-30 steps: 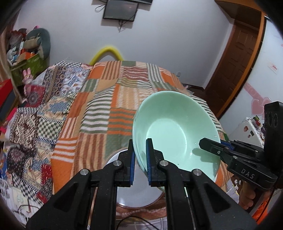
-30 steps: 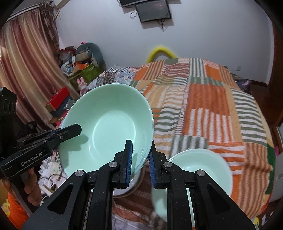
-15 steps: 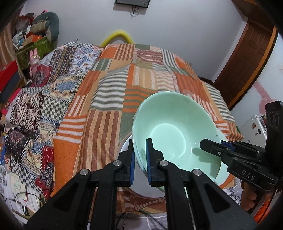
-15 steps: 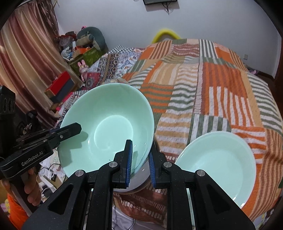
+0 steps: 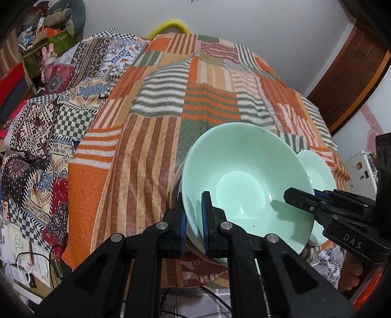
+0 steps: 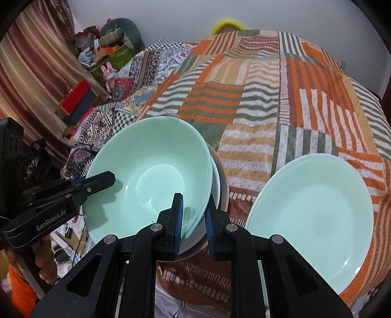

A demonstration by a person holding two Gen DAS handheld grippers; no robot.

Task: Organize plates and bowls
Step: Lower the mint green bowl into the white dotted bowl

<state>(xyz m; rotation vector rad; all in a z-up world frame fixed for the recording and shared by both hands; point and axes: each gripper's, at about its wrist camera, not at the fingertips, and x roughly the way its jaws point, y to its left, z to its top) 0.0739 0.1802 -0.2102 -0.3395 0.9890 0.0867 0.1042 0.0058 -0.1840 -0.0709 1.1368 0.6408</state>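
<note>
Both grippers [image 5: 193,215] [image 6: 193,215] down-tilted, clamping bowl [image 5: 244,176]

A bed [image 5: 151,137] is covered by a striped patchwork quilt [image 6: 281,102] in orange, green and white. White walls [image 5: 256,22] are seen behind it. A brown wooden door [image 5: 352,80] stands at the right. Striped brown curtains [image 6: 31,80] hang at the left, beside cluttered shelves [image 6: 105,56] and a pink toy rabbit [image 5: 48,58].

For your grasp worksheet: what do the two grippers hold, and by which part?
Both hold the mint-green bowl by its rim: left gripper and right gripper clamp opposite edges.
</note>
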